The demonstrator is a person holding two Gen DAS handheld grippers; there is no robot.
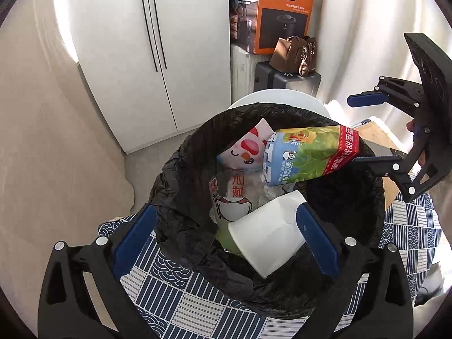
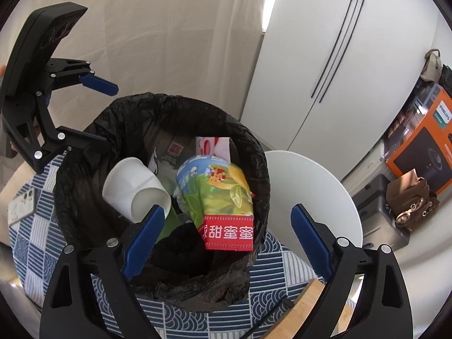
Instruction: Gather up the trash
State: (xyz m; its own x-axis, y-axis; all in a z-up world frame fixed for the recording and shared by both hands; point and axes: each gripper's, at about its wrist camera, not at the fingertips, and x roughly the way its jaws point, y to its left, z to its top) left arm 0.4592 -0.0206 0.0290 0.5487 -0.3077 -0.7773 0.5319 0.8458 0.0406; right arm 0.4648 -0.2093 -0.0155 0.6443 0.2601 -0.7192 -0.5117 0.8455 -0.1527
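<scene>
Both the left gripper [image 1: 226, 237] and the right gripper [image 2: 226, 237] have jaws spread and empty over the black-lined bin [image 1: 180, 186], where the white paper cup [image 1: 268, 234] at 6 o'clock and the printed carton [image 1: 310, 155] at 1 o'clock perch high, so a knock to the bin could tip them out.

A home: white wardrobe [image 1: 147, 56], handbag [image 1: 293, 53] on suitcase [image 1: 282, 80], curtains [image 2: 169, 28].
</scene>
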